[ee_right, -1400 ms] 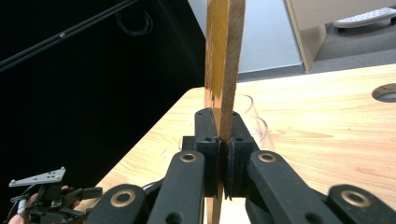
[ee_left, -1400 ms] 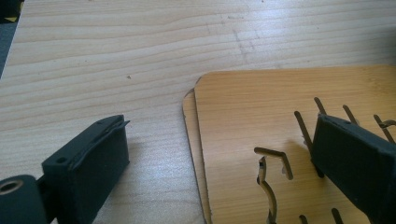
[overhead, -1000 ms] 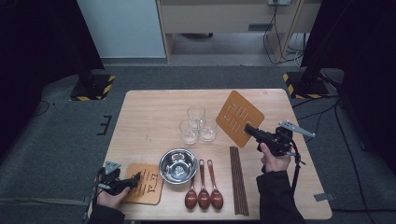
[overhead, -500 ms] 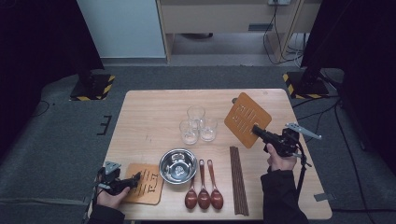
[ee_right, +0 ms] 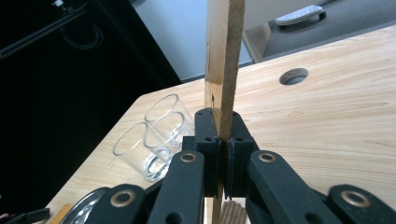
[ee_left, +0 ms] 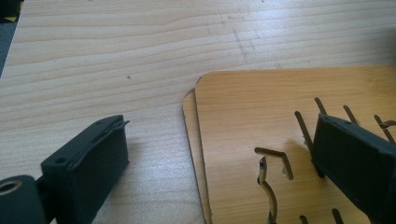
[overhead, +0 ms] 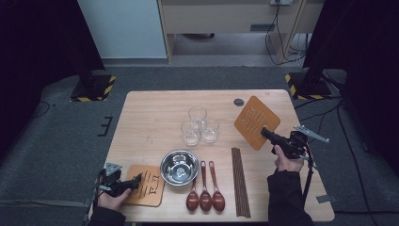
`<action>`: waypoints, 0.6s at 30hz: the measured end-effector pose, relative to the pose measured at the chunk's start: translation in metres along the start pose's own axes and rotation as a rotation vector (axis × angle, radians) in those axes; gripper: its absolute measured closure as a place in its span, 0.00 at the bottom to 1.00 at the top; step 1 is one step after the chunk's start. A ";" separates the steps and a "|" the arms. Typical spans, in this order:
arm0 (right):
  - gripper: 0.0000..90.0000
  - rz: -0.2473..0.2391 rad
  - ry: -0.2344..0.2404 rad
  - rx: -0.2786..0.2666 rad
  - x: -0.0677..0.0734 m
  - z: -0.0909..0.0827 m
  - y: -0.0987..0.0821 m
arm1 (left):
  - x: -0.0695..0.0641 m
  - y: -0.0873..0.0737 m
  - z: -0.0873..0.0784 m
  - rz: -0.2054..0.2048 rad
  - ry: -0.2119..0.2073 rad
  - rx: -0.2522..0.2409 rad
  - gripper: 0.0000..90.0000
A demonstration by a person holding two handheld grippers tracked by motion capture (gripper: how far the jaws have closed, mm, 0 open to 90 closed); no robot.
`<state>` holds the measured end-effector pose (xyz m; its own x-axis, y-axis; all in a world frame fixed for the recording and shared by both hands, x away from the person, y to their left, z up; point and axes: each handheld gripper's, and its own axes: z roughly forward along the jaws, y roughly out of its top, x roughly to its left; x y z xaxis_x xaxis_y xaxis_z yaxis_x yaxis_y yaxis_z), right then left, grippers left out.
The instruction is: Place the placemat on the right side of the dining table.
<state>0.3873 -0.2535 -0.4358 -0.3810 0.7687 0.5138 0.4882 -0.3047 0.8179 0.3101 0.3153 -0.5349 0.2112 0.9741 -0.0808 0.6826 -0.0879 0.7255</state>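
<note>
Right hand-held gripper clamped on a coaster – held tilted above the desk. Left hand-held gripper wide open, straddling the edge of stacked coasters.

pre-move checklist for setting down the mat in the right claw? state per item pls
1. Right claw clamped on the wooden mat: ok, jaws pinch its edge.
2. Mat clear of the glasses: ok, it is held to their right in the high view.
3. Bare table under the mat: ok.
4. Chopsticks out of the way: ok, they lie nearer the person.
5. Left claw free: ok, jaws open over the stacked mats.
6. How high the mat is off the table: cannot tell.
</note>
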 end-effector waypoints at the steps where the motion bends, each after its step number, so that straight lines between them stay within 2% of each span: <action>1: 0.97 0.008 -0.005 0.004 -0.002 -0.001 0.000 | 0.000 0.000 0.000 0.000 0.000 0.000 0.03; 18: 0.97 0.053 -0.097 0.013 -0.029 -0.005 -0.005 | 0.000 0.000 0.000 0.000 0.000 0.000 0.03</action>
<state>0.3917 -0.2770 -0.4537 -0.2767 0.8028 0.5282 0.5157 -0.3398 0.7865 0.3101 0.3153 -0.5349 0.2113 0.9741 -0.0805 0.6825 -0.0881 0.7255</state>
